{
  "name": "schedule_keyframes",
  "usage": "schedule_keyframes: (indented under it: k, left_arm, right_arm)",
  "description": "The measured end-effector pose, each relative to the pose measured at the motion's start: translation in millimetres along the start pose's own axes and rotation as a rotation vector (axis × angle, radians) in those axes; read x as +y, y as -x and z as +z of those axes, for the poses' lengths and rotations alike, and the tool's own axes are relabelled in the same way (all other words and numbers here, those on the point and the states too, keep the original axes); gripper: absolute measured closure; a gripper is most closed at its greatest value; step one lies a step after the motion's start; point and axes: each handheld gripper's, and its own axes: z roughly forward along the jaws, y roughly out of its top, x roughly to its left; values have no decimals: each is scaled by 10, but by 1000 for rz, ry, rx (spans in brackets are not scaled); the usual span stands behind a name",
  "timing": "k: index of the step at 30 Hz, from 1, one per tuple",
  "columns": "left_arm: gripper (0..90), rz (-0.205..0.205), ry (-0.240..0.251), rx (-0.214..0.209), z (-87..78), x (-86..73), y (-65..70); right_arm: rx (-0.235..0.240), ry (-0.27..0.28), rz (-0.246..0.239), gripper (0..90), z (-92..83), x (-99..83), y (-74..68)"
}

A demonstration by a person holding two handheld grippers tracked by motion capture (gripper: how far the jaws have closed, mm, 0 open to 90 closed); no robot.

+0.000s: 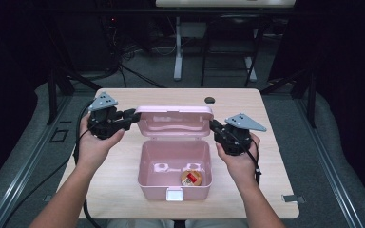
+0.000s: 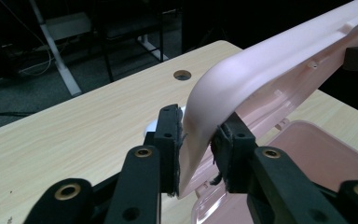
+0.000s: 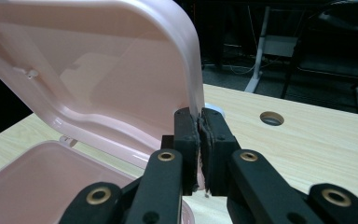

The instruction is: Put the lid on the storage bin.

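On the pale wooden table, a pink plastic lidded box is sitting open, its hinged pink lid standing raised. Left gripper is straddling the lid's left edge, jaws partly open, pads barely touching. Right gripper is pinching the right edge, jaws nearly closed. Lid looks light, thin, smooth, likely slippery; rim corners seem the best hold. A round snack is lying inside.
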Motion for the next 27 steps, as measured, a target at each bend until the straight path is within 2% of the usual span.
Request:
schedule_keyframes:
  k: [9,27]
  left_arm:
    - [766,27,-5,29,-9,3,56]
    - [753,33,1,11,-92,-74,111]
  right_arm:
    - [16,-8,15,828,-10,4,11]
    - [28,18,-5,804,-159,112,-50]
